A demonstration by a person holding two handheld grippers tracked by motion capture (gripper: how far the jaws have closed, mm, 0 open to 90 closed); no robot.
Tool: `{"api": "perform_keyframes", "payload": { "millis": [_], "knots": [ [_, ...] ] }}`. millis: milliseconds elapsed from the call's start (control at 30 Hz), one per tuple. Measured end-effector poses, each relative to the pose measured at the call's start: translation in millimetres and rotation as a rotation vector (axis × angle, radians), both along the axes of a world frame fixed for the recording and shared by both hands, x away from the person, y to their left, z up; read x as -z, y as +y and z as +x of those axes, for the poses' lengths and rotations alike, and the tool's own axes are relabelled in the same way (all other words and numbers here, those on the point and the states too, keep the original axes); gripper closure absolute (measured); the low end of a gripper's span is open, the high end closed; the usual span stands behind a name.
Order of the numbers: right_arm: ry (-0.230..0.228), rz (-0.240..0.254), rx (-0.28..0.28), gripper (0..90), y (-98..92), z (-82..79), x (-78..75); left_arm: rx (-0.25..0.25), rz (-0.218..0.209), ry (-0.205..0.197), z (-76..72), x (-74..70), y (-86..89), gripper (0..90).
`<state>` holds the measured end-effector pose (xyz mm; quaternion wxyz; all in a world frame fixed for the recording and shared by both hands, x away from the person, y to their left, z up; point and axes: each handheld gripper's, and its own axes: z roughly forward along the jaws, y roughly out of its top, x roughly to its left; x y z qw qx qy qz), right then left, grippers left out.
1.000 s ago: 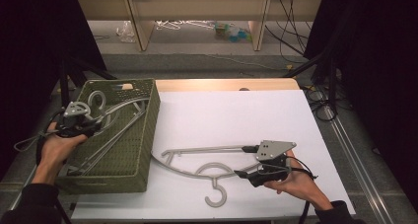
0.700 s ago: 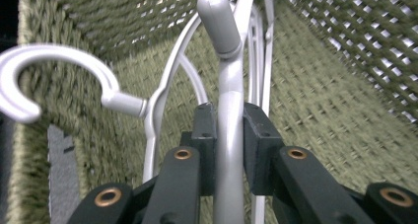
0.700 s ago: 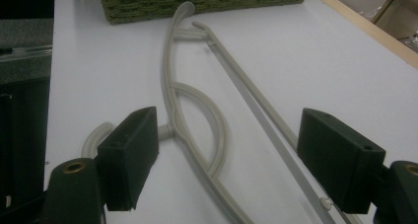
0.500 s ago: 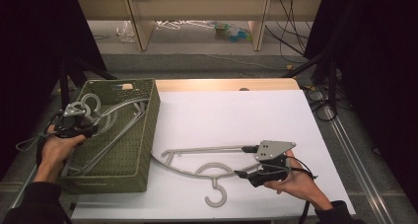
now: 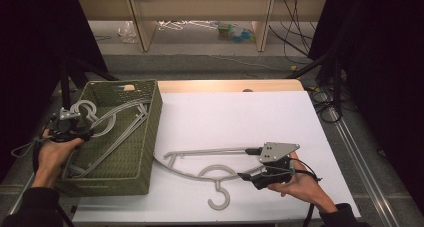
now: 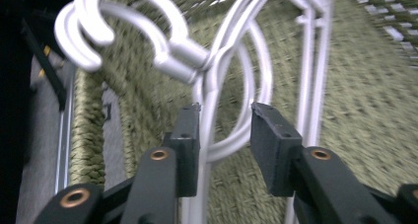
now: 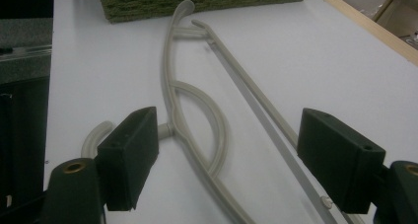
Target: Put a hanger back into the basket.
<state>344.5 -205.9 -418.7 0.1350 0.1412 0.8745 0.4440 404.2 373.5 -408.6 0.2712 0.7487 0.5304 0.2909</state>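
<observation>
partly hidden: hanger [image 7: 197, 115] end behind right gripper [image 7: 241, 160]

- On the table [image 5: 240, 112], left side: basket [image 5: 145, 137].
- In the basket: hangers [image 5: 117, 119], hooks toward its left rim.
- Right of the basket, flat on the table: single hanger [image 5: 210, 162], hook toward the near edge.

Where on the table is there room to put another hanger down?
The white tabletop is bare between the green woven basket and its right edge, behind the grey plastic hanger. The front is crowded by that hanger and the right gripper.
</observation>
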Motion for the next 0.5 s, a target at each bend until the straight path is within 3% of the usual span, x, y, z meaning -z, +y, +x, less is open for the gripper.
{"api": "perform_keyframes", "payload": {
  "millis": [33, 67, 100, 233, 267, 333, 433, 500],
  "knots": [
    [0.002, 0.003, 0.002, 24.9, 0.2, -0.1, 0.1, 0.010, -0.010, -0.014, -4.2, -1.8, -2.3, 60.7],
    [-0.001, 0.002, 0.000, 24.9, 0.2, 0.0, 0.0, 0.031, -0.035, -0.044, -12.3, -6.0, -5.1, 54.9],
    [-0.001, 0.002, 0.000, 24.9, 0.2, 0.0, 0.0, 0.031, -0.035, -0.044, -12.3, -6.0, -5.1, 53.1],
    [0.004, -0.004, 0.004, 24.7, 0.7, 0.1, 0.6, 0.046, -0.102, -0.108, -29.8, -15.7, -14.6, 47.5],
    [0.005, -0.004, 0.003, 24.7, 0.7, -0.1, 0.5, 0.052, -0.110, -0.141, -36.2, -19.1, -18.4, 46.1],
    [0.000, 0.002, 0.006, 24.8, 0.5, -0.2, 0.2, 0.069, -0.120, -0.166, -45.1, -23.2, -24.4, 43.4],
    [-0.001, -0.001, 0.006, 24.7, 0.3, 0.5, 0.3, 0.075, -0.135, -0.192, -56.5, -28.4, -38.4, 38.9],
    [-0.002, 0.003, 0.003, 24.8, 0.0, -0.2, -0.3, 0.119, -0.165, -0.221, -64.1, -30.2, -54.2, 38.1]
  ]
}}
